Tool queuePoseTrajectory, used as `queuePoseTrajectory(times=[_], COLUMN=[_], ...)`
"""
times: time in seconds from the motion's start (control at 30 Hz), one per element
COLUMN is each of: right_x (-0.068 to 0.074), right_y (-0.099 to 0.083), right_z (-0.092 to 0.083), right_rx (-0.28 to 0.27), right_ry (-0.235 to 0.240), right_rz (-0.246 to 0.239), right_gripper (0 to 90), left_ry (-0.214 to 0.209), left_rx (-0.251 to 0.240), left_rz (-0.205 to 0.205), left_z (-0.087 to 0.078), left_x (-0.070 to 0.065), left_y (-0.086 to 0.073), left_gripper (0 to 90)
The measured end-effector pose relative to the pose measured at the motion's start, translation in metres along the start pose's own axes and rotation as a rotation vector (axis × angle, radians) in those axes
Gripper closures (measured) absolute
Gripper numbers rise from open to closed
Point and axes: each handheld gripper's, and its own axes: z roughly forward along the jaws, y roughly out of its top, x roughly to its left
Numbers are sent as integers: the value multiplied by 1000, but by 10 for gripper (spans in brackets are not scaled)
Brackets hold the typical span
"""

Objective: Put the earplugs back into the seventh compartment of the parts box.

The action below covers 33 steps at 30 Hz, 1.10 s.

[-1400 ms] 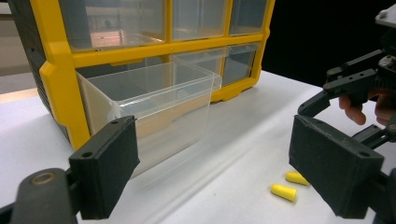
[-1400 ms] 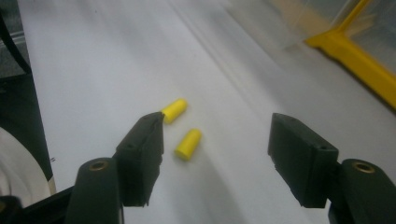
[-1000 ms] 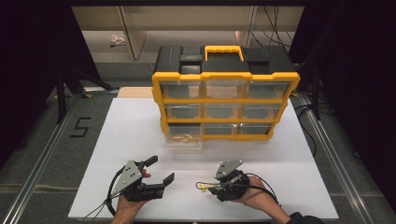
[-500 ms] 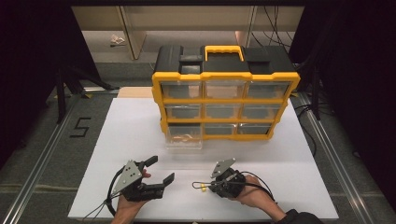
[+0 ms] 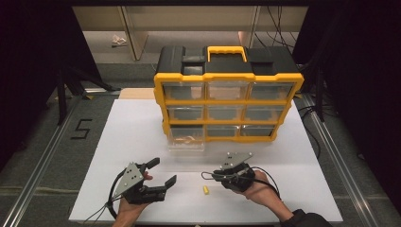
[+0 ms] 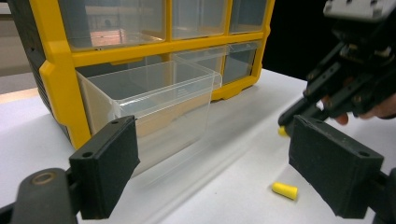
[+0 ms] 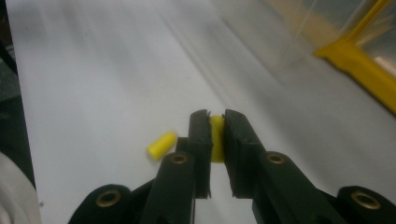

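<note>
Earplugs are the small yellow things here: one [image 5: 205,190] lies loose on the white table [image 5: 132,137] at lower centre of the high view, between the two tongs. At lower left the left tongs [image 5: 162,173] rest with jaws wide apart, and above them a clear drawer [image 5: 187,140] stands pulled out of the bottom left slot of the yellow organizer [image 5: 228,101]. Right of centre, the right tongs [image 7: 216,128] are clamped on a second earplug [image 7: 216,137], just above the table.
</note>
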Motion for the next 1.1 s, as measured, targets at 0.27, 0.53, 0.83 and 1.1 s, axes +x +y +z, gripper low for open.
queuePoseTrajectory(times=[0.27, 0.53, 0.83, 1.1], right_x=[-6, -10, -16, -21], right_y=[20, 41, 63, 84], right_z=[-9, -13, -11, -5], right_rx=[-92, -157, -184, -189], right_ry=[-26, -41, -58, -81], right_rz=[-10, -20, -35, -51], right_gripper=[818, 814, 815, 815], left_ry=[1, 8, 7, 8], left_rx=[4, -5, -2, -5], left_rz=[6, -1, 5, 7], left_z=[-1, -2, -2, -2], left_x=[1, 3, 2, 2], left_y=[0, 1, 1, 1], left_gripper=[156, 157, 157, 157])
